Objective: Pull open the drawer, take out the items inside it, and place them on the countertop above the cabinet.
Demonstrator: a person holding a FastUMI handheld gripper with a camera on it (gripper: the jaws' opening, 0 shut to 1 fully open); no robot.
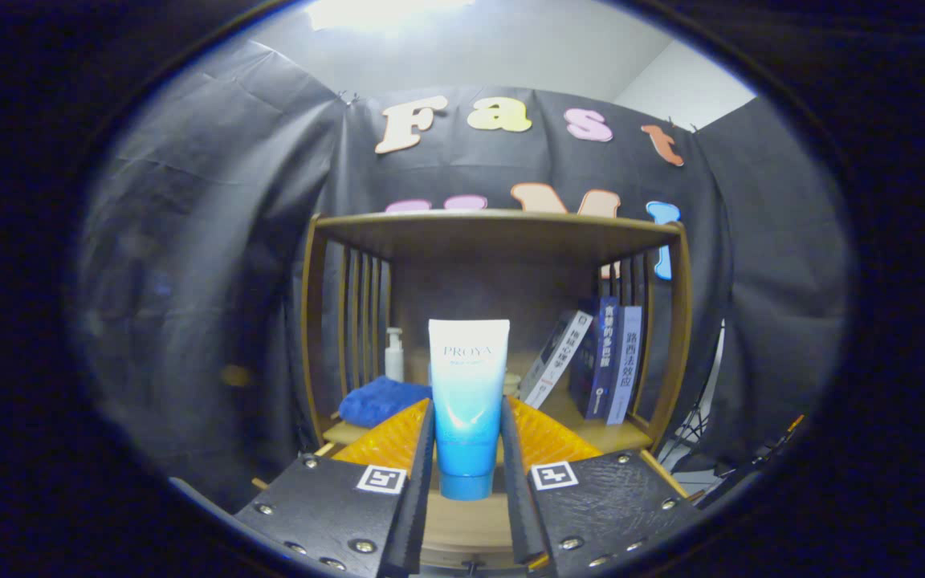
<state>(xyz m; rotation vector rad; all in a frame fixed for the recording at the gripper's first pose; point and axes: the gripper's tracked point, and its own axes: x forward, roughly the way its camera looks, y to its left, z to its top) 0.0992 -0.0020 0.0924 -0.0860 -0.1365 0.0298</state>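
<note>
A white-to-blue cosmetic tube (467,401) stands cap down between my two fingers, and my gripper (467,433) is shut on it, one finger pressing on each side. Below and ahead lies the wooden countertop (462,522) of the cabinet. The tube's cap hangs just above or at that wood; I cannot tell whether it touches. The drawer is hidden below.
A wooden shelf frame (675,321) stands on the countertop. Inside it are a folded blue cloth (378,400) and a small white pump bottle (394,353) behind the left finger, and several books (603,361) leaning behind the right finger.
</note>
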